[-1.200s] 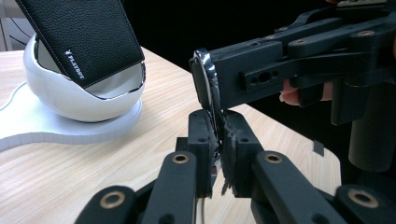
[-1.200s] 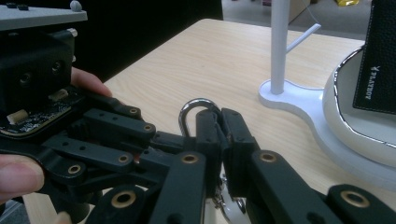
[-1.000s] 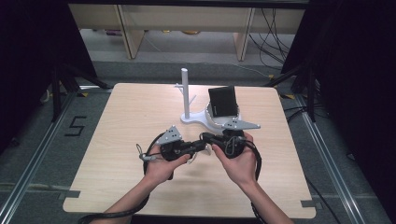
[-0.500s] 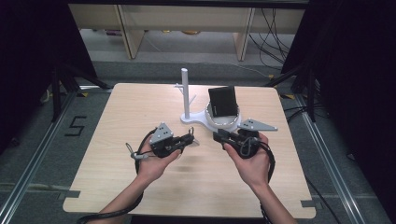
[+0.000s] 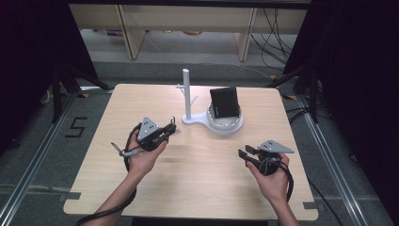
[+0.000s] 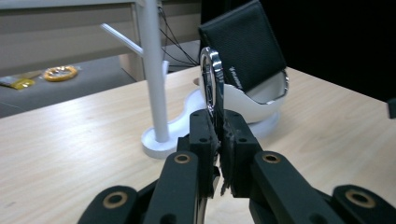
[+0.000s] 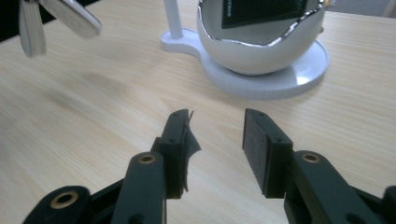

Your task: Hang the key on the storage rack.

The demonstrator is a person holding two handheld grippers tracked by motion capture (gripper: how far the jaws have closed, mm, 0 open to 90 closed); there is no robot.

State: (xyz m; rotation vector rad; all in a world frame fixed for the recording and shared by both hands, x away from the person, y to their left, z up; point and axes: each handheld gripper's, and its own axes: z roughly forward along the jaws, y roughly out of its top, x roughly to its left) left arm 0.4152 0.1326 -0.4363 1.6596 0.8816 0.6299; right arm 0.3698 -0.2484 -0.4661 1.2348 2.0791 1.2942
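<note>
Left gripper of mine pinched a shiny silver metal ring edge-on at frame centre, nearest the white branched stand up-left; my right gripper, just opening, held nothing.

The left tongs are clamped tight, jaws pressed together with no gap between the pads. The left hand grips them from below, forearm coming up at a slant, jaws aimed away from the person and toward the right tongs' side. The right tongs sit well apart from the left ones and nearer the person; their jaws have just been opening and stand parted, nothing between the pads. The right hand cradles them, jaws pointing toward the left tongs' side.
</note>
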